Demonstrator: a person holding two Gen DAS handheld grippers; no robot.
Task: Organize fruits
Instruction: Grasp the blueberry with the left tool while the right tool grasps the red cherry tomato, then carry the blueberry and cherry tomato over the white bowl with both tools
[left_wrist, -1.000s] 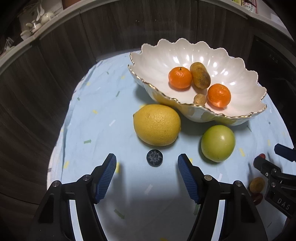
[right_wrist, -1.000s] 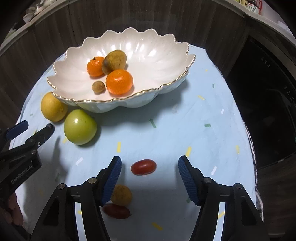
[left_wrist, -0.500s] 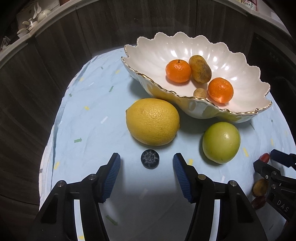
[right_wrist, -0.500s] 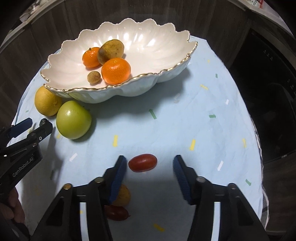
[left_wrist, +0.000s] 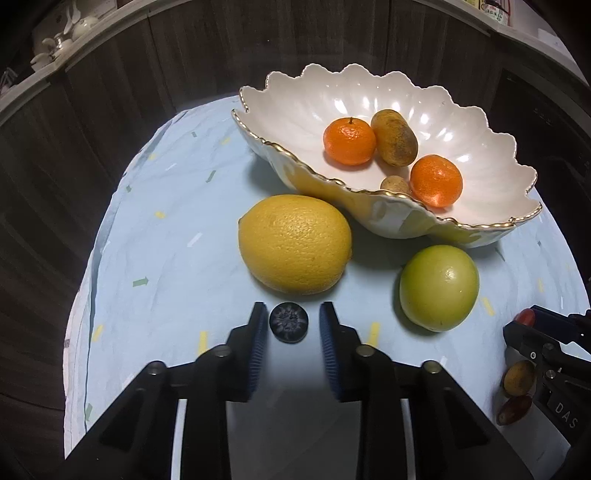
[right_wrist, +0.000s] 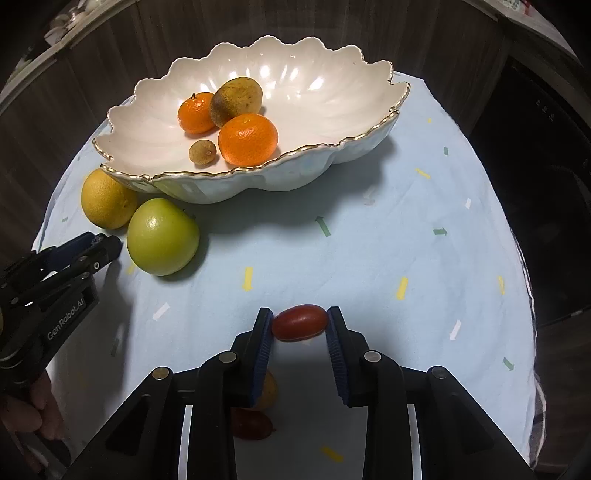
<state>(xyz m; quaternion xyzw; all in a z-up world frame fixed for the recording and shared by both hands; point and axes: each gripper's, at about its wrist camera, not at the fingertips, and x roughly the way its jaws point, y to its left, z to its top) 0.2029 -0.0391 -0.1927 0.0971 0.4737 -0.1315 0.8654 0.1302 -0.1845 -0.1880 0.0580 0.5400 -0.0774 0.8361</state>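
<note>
both fisheye views are dim at the rim, with black vignetted corners and wood panels bent into curves. overhead light throws bright glare patches on the glossy inside of the scalloped bowl (left_wrist: 424, 110) and a small highlight on the green apple (right_wrist: 162, 236). soft shadows pool under the bowl on the pale blue tablecloth (right_wrist: 369, 258). focus is fairly sharp mid-frame.

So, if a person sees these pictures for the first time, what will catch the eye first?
Probably the scalloped white bowl with a gold rim at the back of the blue cloth, holding two bright tangerines. In front of it lie a big yellow citrus and a green apple. Nearer, the right gripper pinches a red tomato.
</note>
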